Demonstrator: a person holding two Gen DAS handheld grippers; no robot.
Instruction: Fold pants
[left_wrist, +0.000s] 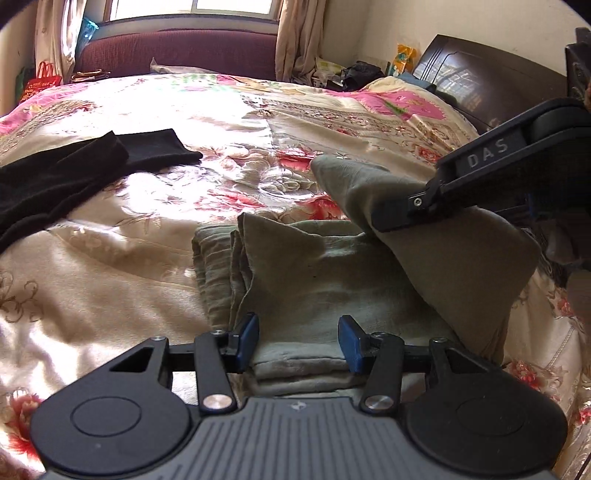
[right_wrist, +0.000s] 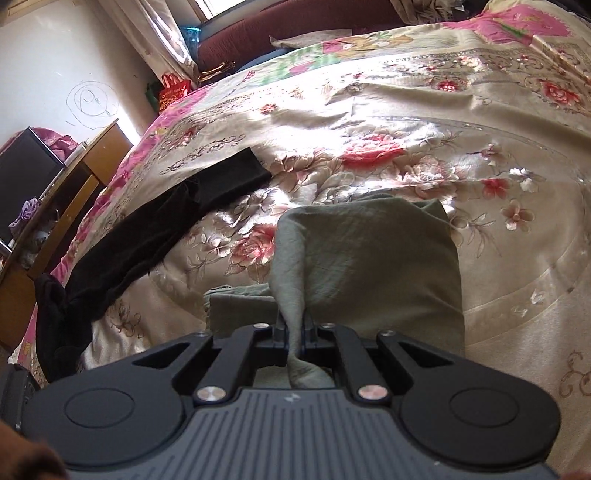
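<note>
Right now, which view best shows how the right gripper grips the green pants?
The right wrist view: the right gripper has its jaws shut on a bunched edge of the green pants, the cloth passing between the pads. The left wrist view shows that gripper only from the side, lifting a flap over the folded stack.

Daylight entered through the far window (left_wrist: 192, 7), burning out a glare patch on the satin bedspread (left_wrist: 155, 192). Foreground lay in shade. Fisheye bending was marked at edges; focus stayed sharp.
</note>
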